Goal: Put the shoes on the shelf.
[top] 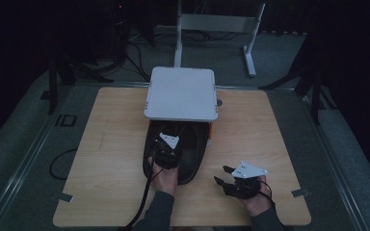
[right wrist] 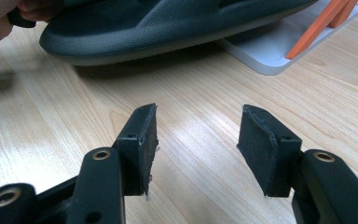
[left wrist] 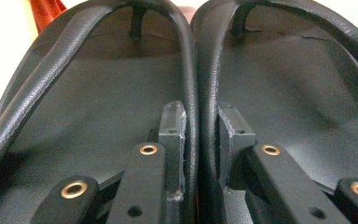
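Between the jaws of the left gripper [left wrist: 200, 154] run the two touching inner straps of a pair of black flip-flops [top: 180, 151], pinched together by the pads; the flip-flops lie on the wooden table [top: 111, 144], toes under a white stand [top: 181, 93]; the right gripper [right wrist: 196, 140] rests beside their heels, jaws partly open, gripping nothing.

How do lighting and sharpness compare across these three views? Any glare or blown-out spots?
High view: dim and soft, the room behind the table almost black. Left gripper view: bright, the pair of black sandals sharp, white blown-out patches at the upper corners, the left gripper slightly soft. Right gripper view: even light, a pale sheen on the wood ahead of the right gripper.
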